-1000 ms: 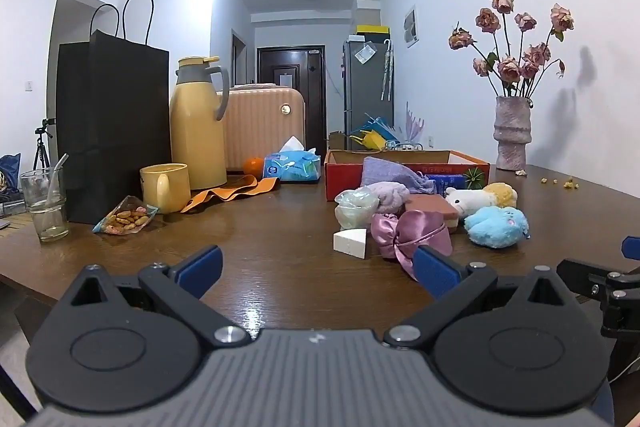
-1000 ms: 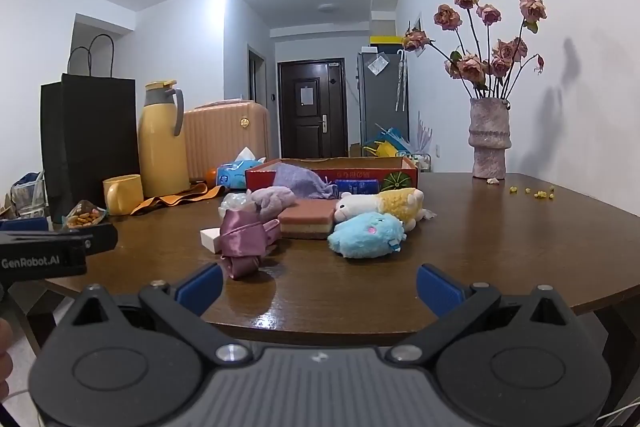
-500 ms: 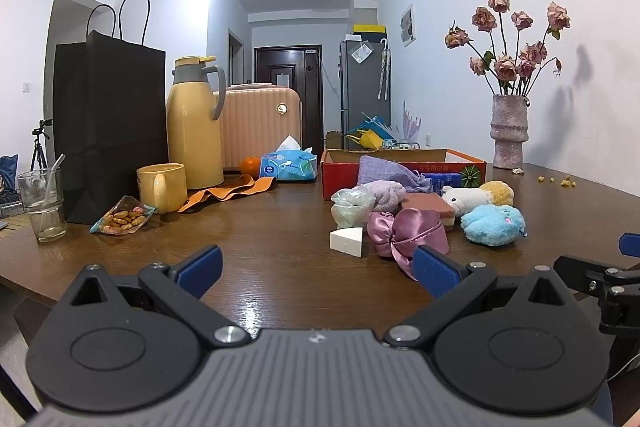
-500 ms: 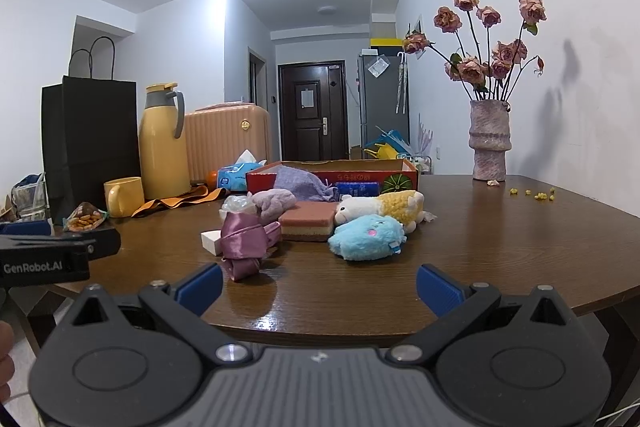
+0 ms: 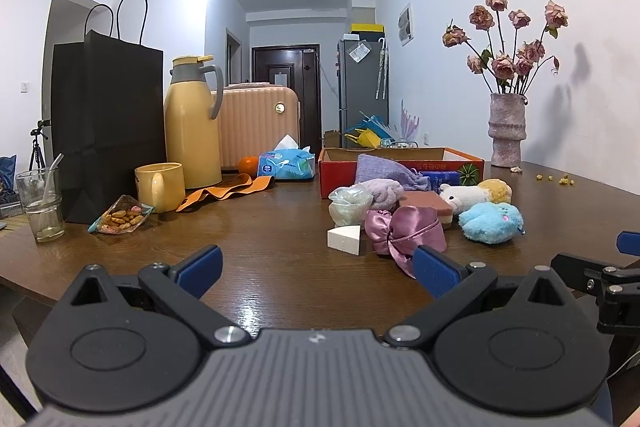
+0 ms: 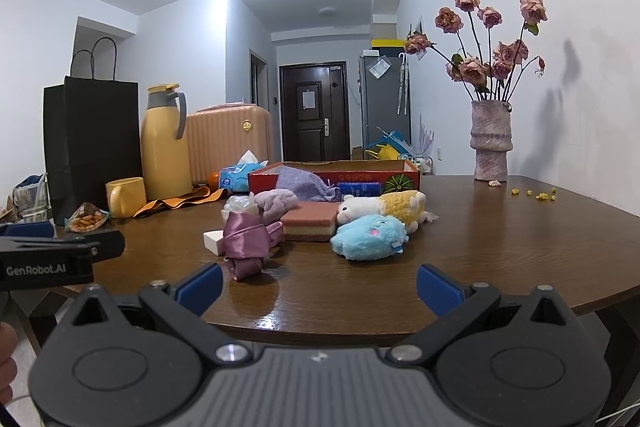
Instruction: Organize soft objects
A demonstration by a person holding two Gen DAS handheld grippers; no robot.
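Observation:
Soft things lie in a cluster on the brown table: a pink satin bow (image 5: 404, 229) (image 6: 246, 241), a blue plush (image 5: 491, 222) (image 6: 370, 237), a white and yellow plush (image 5: 476, 191) (image 6: 384, 207), a pink layered sponge (image 6: 310, 221), a lilac cloth (image 6: 276, 201) and a white wedge sponge (image 5: 344, 238). Behind them stands a red cardboard box (image 5: 400, 163) (image 6: 336, 173) with a purple cloth over its edge. My left gripper (image 5: 318, 267) and right gripper (image 6: 318, 285) are both open and empty, near the table's front edge.
At the left stand a black paper bag (image 5: 108, 123), a yellow thermos (image 5: 192, 123), a yellow mug (image 5: 160, 185), a glass (image 5: 40, 201), a snack bag (image 5: 120, 217) and a tissue pack (image 5: 286, 167). A vase of dried roses (image 6: 490, 143) stands at the back right.
Both grippers have drifted only slightly; the view has barely shifted. Nothing on the table has moved.

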